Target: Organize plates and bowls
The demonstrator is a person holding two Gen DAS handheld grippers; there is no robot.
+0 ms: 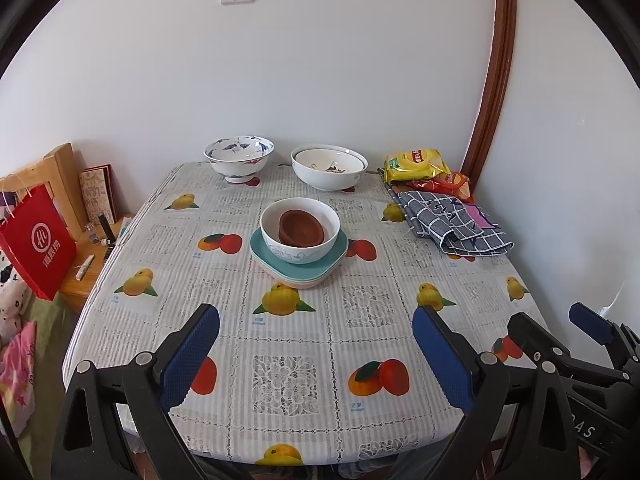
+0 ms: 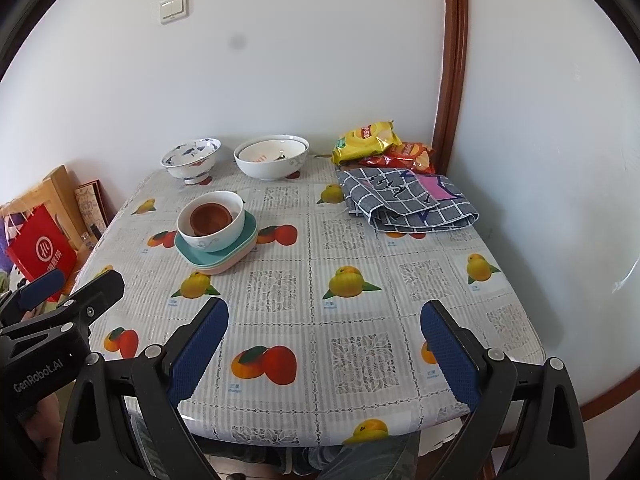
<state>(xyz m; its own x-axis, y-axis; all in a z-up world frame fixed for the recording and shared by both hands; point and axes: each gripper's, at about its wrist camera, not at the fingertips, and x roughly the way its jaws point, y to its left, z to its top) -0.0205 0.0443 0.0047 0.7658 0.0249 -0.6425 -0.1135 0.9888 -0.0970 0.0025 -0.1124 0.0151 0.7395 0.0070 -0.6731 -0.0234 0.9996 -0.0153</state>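
A white bowl (image 1: 300, 229) holding small brown bowls (image 1: 301, 227) sits on a stack of teal and pink square plates (image 1: 264, 255) at the table's middle. It also shows in the right wrist view (image 2: 211, 222), on the plates (image 2: 224, 258). A blue-patterned bowl (image 1: 239, 157) (image 2: 191, 159) and large white nested bowls (image 1: 328, 167) (image 2: 271, 156) stand at the far edge. My left gripper (image 1: 316, 344) and right gripper (image 2: 324, 344) are open and empty over the table's near edge.
A folded checked cloth (image 1: 452, 220) (image 2: 404, 200) and snack bags (image 1: 416, 165) (image 2: 366, 140) lie at the far right by the wall. A red paper bag (image 1: 36, 240) and a wooden stand are left of the table (image 1: 304, 344).
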